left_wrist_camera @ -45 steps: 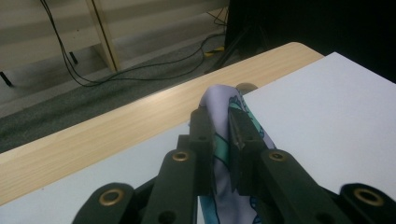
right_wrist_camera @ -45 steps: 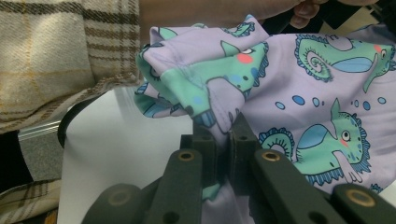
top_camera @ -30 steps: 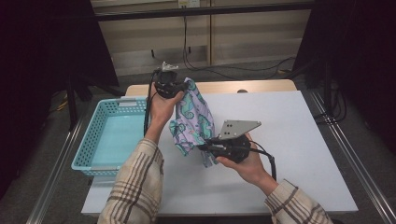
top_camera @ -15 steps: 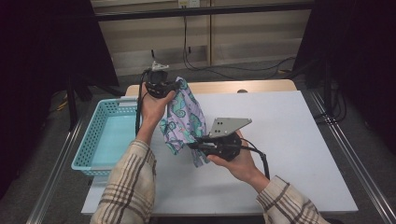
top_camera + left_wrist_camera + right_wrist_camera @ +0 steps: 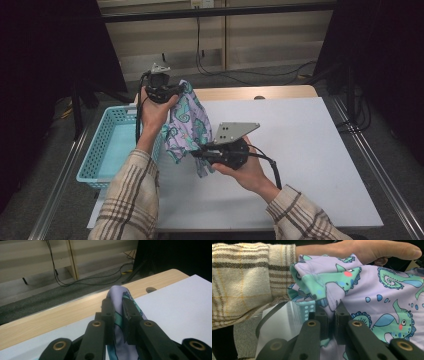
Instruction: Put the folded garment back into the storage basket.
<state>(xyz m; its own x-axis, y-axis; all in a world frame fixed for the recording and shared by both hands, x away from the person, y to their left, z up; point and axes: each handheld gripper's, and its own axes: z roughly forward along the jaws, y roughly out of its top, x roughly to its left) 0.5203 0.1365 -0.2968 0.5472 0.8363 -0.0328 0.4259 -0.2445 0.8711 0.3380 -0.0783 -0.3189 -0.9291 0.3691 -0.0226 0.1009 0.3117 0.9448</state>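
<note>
Holding: a patterned cloth (image 5: 186,124) hangs in the air between two hand-held grippers, above the left part of the table (image 5: 310,150).
Cloth: pale lilac fabric printed with green and blue dragon-like figures; crumpled, draped downward from its upper end, its lower folds near the table's left edge.
Left gripper (image 5: 172,91): raised over the table's far-left corner; jaws clenched on the upper fold of the cloth, fabric pinched between both black pads in the left gripper view (image 5: 117,312).
Right gripper (image 5: 200,152): lower and nearer the front edge, pointing left; jaws clamped on a lower fold of the cloth, seen in the right gripper view (image 5: 331,315); grey three-cornered plate on top.
Basket (image 5: 100,150): light blue plastic mesh, standing just beside the table's left edge, partly behind the left forearm.
Sleeves (image 5: 130,200): plaid, cream with brown lines, on both forearms, entering from the front edge.
Table: white top, with a wooden strip along the far edge.
</note>
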